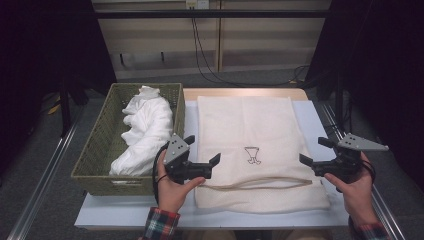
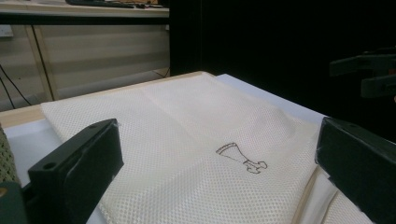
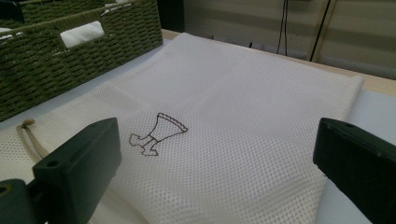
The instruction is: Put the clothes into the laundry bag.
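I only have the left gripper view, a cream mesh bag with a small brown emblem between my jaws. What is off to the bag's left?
Observer: A green woven basket stands beside the cream mesh bag, with a crumpled white cloth lying in it.
Operator: Where is the right gripper?
Observer: The right gripper is at the bag's right edge, jaws open, nothing between them.
Operator: How far does the drawstring go?
Observer: The tan drawstring cord runs across the bag's near end from side to side, and the right gripper view shows a knot on it towards the basket.
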Demonstrator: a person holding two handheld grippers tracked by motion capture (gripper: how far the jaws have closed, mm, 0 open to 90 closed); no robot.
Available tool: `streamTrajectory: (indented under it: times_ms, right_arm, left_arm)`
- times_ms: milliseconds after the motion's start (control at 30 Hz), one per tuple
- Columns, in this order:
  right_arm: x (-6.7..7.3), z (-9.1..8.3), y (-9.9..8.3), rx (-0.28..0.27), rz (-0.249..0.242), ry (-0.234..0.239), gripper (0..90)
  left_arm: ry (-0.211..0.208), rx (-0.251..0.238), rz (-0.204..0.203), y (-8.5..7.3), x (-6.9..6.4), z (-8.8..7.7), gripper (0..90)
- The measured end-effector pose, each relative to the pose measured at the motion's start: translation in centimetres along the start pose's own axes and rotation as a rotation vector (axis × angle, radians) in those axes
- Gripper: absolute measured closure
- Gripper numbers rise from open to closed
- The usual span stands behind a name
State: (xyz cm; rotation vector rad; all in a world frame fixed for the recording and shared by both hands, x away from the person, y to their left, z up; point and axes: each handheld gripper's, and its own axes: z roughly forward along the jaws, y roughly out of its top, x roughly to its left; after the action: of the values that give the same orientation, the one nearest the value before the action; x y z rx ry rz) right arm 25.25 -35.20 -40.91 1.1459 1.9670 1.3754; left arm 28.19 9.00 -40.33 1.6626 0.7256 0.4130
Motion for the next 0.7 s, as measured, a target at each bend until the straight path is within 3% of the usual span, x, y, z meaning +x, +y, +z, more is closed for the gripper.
streamTrajectory:
  times_ms: [500,600,700]
  right_arm:
    - [1.4,1.8,0.0,0.062,-0.05,0.044,1.0]
    - [2.3,3.0,-0.2,0.087,-0.081,0.069,2.8]
    - [2.6,3.5,-0.3,0.108,-0.081,0.089,3.4]
  left_arm:
    - [0.022,0.025,0.024,-0.2,-0.1,0.2,1.3]
    - [0.024,0.028,0.032,-0.3,-0.1,0.4,1.3]
    - [0.023,0.025,0.032,-0.2,-0.2,0.3,1.6]
